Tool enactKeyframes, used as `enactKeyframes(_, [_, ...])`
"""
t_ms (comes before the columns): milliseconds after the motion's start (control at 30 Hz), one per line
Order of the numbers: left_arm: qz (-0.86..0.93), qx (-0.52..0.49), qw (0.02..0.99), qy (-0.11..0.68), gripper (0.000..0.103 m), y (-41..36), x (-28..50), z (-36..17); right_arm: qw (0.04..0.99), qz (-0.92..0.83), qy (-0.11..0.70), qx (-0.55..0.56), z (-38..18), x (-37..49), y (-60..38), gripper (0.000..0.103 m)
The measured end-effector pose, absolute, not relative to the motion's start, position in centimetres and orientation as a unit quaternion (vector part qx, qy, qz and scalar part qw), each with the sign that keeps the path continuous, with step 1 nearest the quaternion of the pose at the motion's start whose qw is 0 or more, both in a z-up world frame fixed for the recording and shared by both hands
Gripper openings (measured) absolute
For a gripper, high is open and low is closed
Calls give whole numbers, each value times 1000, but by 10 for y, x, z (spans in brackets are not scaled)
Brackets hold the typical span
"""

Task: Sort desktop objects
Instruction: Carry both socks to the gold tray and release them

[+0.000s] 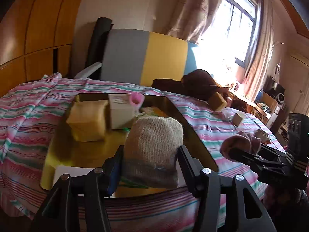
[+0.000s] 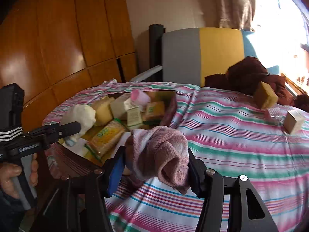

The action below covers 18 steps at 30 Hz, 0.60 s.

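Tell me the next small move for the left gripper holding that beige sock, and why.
Probably open the left gripper and drop the beige sock: it already hangs over the gold tray, where boxes and packets are piled. The right gripper, shut on the pink sock, would follow.

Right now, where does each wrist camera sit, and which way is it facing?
Left wrist: on the left gripper, looking along its fingers over the tray toward the headboard; it grips a beige sock; the right gripper shows at right.
Right wrist: on the right gripper, facing the same way, gripping a pink sock; the left gripper and hand show at left.
Shared: tray, striped bedsheet, headboard, both socks.
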<state>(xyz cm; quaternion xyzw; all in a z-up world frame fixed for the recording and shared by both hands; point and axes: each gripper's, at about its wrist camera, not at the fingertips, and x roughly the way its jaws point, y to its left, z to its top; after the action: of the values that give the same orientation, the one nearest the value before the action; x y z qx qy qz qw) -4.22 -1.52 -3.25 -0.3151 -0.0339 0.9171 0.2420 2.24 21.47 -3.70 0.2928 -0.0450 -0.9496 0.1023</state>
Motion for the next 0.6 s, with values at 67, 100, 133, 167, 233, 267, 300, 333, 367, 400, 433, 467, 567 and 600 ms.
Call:
enactKeyframes(67, [920,-324,218,-39,55,-32,-54,-37,128,-946,-39,296,-36,11,196,59])
enactKeyframes(100, [921,-327,210,-41,55,-39,-60,-39,137,-944,-36,298,-36,5,188,59])
enactKeyframes(133, [921,-330,202,-43,55,-45,-65,-40,146,-942,-34,300,-37,0,180,59])
enactKeyframes(167, [922,-333,194,-44,55,-52,-70,-42,154,-940,-31,302,-38,-5,172,59])
enactKeyframes(233, [921,-340,185,-43,55,-59,-78,-46,164,-936,-25,310,-42,-15,159,59])
enactKeyframes(267, [920,-344,181,-41,55,-61,-82,-49,167,-934,-24,316,-46,-19,154,59])
enactKeyframes(300, [919,-349,178,-40,56,-63,-86,-52,170,-931,-23,323,-50,-24,149,59])
enactKeyframes(333, [918,-352,176,-41,56,-65,-88,-54,174,-927,-23,330,-54,-28,145,59])
enactKeyframes(367, [917,-356,175,-44,56,-67,-91,-56,177,-924,-23,339,-58,-32,142,60])
enactKeyframes(400, [915,-360,174,-46,56,-68,-93,-58,180,-920,-25,347,-62,-34,139,61])
enactKeyframes(433, [914,-364,173,-49,56,-70,-96,-61,182,-918,-26,352,-65,-37,137,62])
enactKeyframes(467, [914,-364,173,-51,56,-71,-96,-61,184,-916,-27,356,-68,-39,136,63])
enactKeyframes(567, [915,-363,170,-55,57,-75,-95,-61,190,-912,-26,362,-73,-39,133,64])
enactKeyframes(600, [915,-362,168,-54,60,-75,-94,-61,194,-911,-28,363,-74,-38,133,65])
